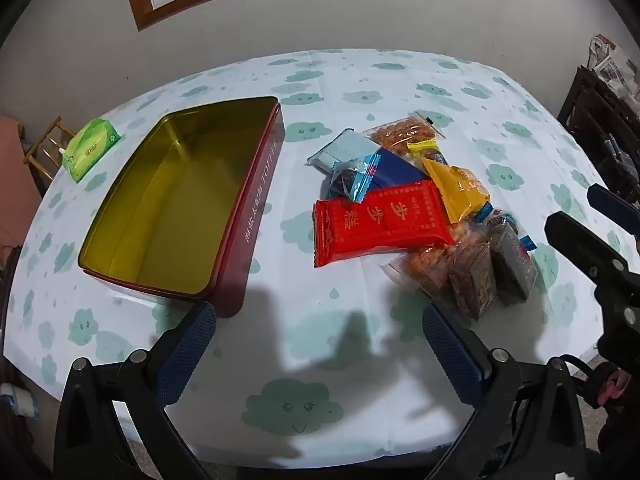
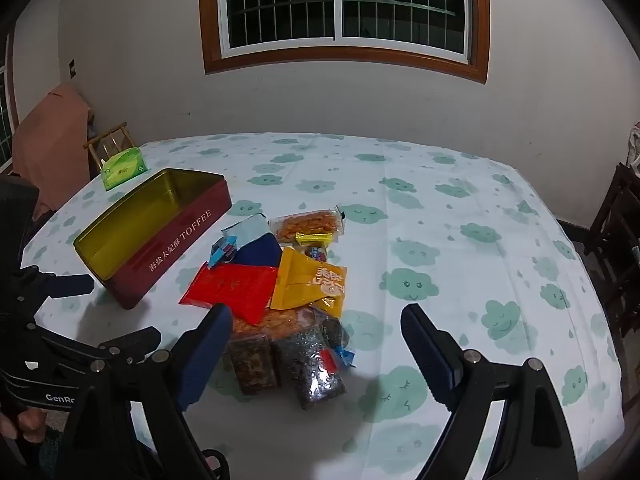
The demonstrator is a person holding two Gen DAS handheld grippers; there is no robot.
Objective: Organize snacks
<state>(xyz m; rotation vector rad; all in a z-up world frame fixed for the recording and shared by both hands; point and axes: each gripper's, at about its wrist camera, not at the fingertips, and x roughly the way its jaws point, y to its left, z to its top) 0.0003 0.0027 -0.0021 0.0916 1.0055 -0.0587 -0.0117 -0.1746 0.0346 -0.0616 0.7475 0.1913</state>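
Observation:
An open red toffee tin (image 1: 256, 208) with a bare gold inside (image 2: 132, 216) lies on the table, left of a heap of snack packets. The heap holds a red packet (image 1: 380, 220) (image 2: 236, 284), a yellow packet (image 1: 456, 192) (image 2: 308, 276), a dark blue packet (image 1: 396, 172), a pale blue one (image 1: 340, 148), clear packs of orange snacks (image 2: 308, 222) and dark bars (image 2: 316, 368). My left gripper (image 1: 320, 320) is open and empty above the cloth, in front of the tin and the heap. My right gripper (image 2: 316, 318) is open and empty over the near end of the heap.
A green tissue pack (image 1: 92, 148) (image 2: 122, 166) lies at the table's far left corner. The table wears a white cloth with green clouds (image 2: 440, 240). Chairs stand at the left (image 2: 108, 142) and dark furniture at the right (image 2: 616, 248). A wall with a window is behind.

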